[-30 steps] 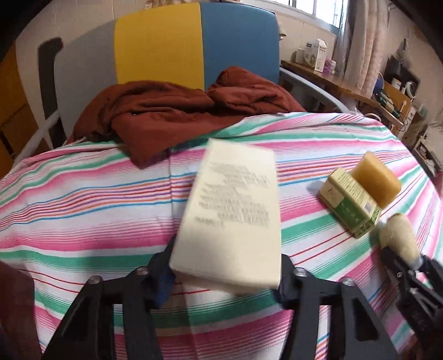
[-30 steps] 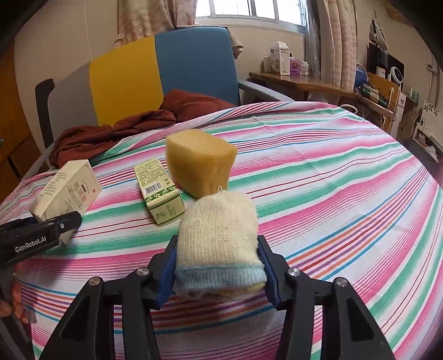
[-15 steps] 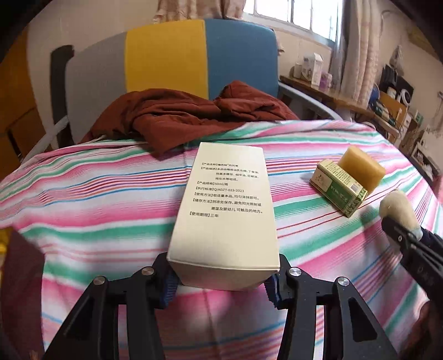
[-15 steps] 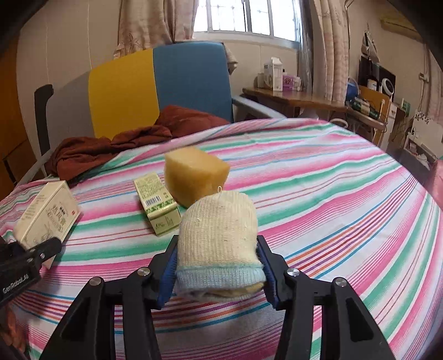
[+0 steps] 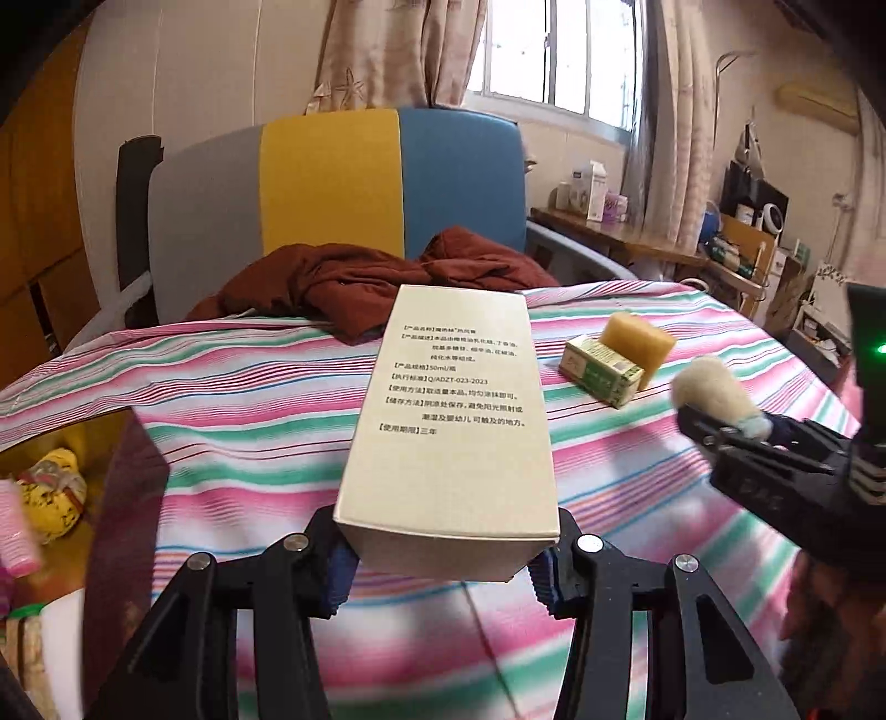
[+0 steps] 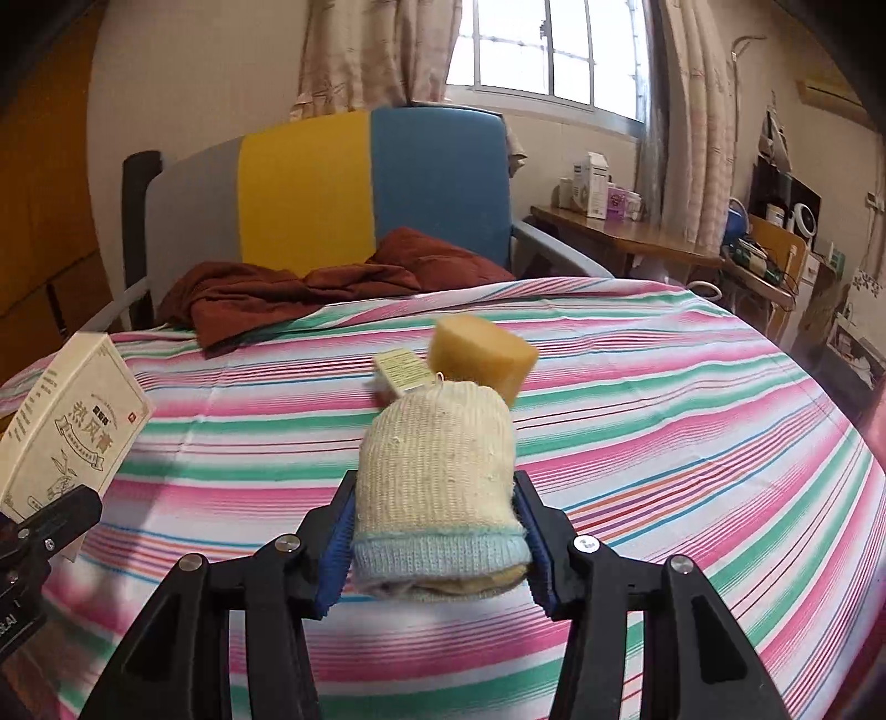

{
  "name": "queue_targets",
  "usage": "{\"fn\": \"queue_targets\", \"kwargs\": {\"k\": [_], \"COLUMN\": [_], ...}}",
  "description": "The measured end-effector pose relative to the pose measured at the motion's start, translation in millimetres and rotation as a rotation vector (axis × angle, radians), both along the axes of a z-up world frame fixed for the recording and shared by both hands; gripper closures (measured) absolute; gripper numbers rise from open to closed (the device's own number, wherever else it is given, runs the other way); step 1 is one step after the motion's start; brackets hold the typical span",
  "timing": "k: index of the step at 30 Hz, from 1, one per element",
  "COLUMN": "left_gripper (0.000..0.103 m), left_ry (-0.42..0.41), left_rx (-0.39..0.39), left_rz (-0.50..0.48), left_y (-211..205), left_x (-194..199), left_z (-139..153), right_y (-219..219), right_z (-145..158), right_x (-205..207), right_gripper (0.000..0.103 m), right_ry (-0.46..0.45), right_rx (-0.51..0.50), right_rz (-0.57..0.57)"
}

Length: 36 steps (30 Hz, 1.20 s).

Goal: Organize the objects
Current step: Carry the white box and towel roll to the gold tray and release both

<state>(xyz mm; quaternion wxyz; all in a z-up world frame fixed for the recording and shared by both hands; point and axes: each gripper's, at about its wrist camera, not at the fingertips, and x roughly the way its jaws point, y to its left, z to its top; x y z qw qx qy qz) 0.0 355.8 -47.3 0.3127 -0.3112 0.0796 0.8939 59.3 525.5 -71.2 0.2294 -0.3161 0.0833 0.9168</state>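
We clamp the cream box (image 5: 448,421) endwise in the left claw (image 5: 443,559) and the rolled sock (image 6: 437,487) in the right claw (image 6: 434,545), both clear above the striped surface (image 6: 664,443). Green carton (image 5: 601,370) and sponge (image 5: 637,340) remain beyond, touching.

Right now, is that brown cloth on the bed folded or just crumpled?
Crumpled. The brown cloth lies in an uneven bunched heap with loose folds, at the far edge of the striped bedcover.

Your two cameras each sit just behind their tongs, close above the striped bench (image 5: 637,471), looking forward and down. Both see the colored chair (image 6: 343,183) and the window (image 5: 559,52).
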Motion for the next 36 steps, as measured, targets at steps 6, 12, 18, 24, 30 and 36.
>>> {"fn": "queue_targets", "kwargs": {"k": [6, 12, 18, 24, 30, 36], "left_gripper": [0.052, 0.052, 0.052, 0.052, 0.053, 0.051], "left_ry": [-0.025, -0.053, -0.132, -0.218, -0.284, -0.330], "left_rx": [0.072, 0.122, 0.118, 0.069, 0.041, -0.020], "left_rz": [0.026, 0.116, 0.217, 0.264, 0.257, 0.281], "left_y": [-49, -116, -186, -228, -245, -245], "left_x": [5, -7, -33, -58, -79, -94], "left_z": [26, 47, 43, 23, 5, -4], "right_y": [-44, -100, -163, -222, -267, -277], "right_z": [11, 33, 61, 74, 68, 49], "right_x": [-5, -19, -44, -76, -110, -143], "right_gripper": [0.051, 0.051, 0.051, 0.051, 0.051, 0.048], "right_ry": [0.012, 0.054, 0.094, 0.085, 0.025, -0.050], "right_rx": [-0.052, -0.103, -0.189, -0.243, -0.200, -0.207], "right_rz": [0.092, 0.229, 0.390, 0.522, 0.591, 0.541]}}
